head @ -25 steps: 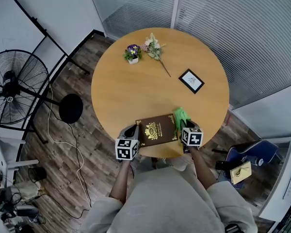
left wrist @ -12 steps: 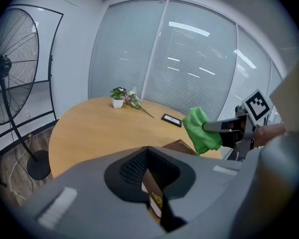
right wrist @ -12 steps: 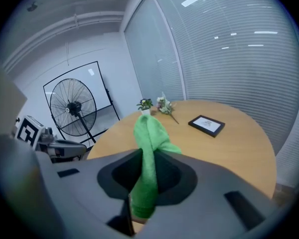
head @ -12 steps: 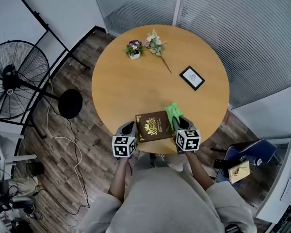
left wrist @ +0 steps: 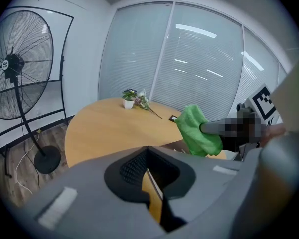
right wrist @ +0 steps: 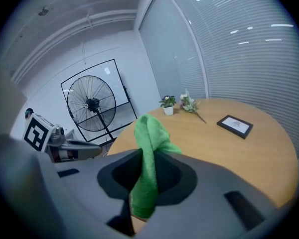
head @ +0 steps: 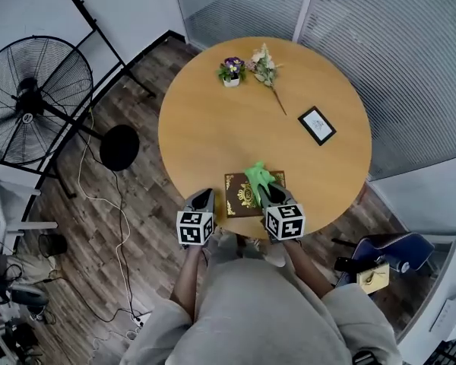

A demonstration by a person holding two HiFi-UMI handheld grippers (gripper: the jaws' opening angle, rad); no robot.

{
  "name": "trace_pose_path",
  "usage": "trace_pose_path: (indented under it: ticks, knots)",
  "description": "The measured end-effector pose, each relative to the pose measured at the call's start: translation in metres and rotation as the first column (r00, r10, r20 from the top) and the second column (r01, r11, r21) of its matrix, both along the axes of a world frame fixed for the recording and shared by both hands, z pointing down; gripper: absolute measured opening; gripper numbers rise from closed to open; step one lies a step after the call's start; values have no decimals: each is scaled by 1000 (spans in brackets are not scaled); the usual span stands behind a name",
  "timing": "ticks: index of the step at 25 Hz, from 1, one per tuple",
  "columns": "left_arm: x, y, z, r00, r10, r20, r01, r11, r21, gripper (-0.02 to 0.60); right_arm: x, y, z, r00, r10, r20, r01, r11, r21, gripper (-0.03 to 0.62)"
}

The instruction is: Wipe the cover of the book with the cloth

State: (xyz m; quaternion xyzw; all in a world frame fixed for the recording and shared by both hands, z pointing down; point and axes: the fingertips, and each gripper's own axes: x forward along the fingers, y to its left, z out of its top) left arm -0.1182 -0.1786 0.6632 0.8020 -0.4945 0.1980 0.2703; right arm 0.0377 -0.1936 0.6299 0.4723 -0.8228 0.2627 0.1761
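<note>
My right gripper (right wrist: 147, 183) has its jaws closed on the green cloth (head: 258, 176), which stands up between them in a thick fold, so the tool is ready. My left gripper (left wrist: 150, 177) holds nothing; its jaws are almost together, with only a thin slit where the table colour shows. The book (head: 242, 196) lies flat at the near edge of the round table (head: 213, 128), directly in front of me, with its gold-printed cover facing up. The cloth is over the far right part of the cover, but I cannot tell if it already touches. I judge that the wiping is at its beginning. To do it well, I think I should lower the cloth until it lies flat on the cover, then pull it in long, even strokes from one side to the other, with light pressure. The left gripper is just beside the left edge of the book, so it could press there to stop the book from sliding. The risk is the table rim: the book is very close to it, so strokes toward me could push it off. The far side offers much free wood; the picture frame (head: 317, 125), the small flower pot (head: 231, 71) and the loose flowers (head: 266, 68) are well apart.
</note>
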Motion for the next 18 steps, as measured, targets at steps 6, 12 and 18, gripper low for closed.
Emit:
trace_pose_path:
  ticks: [6, 12, 18]
  knots:
    - [-28, 8, 2, 998, -55, 13, 56, 998, -5, 8, -45, 8, 8, 995, -103, 5, 103, 994, -27, 72]
    - [-45, 13, 2, 996, -87, 16, 87, 996, -6, 8, -79, 14, 16, 986, -169, 12, 170, 984, -48, 72]
    - [-57, 16, 5, 994, -107, 17, 107, 994, -16, 8, -99, 20, 45, 980, -200, 7, 199, 973, -119, 72]
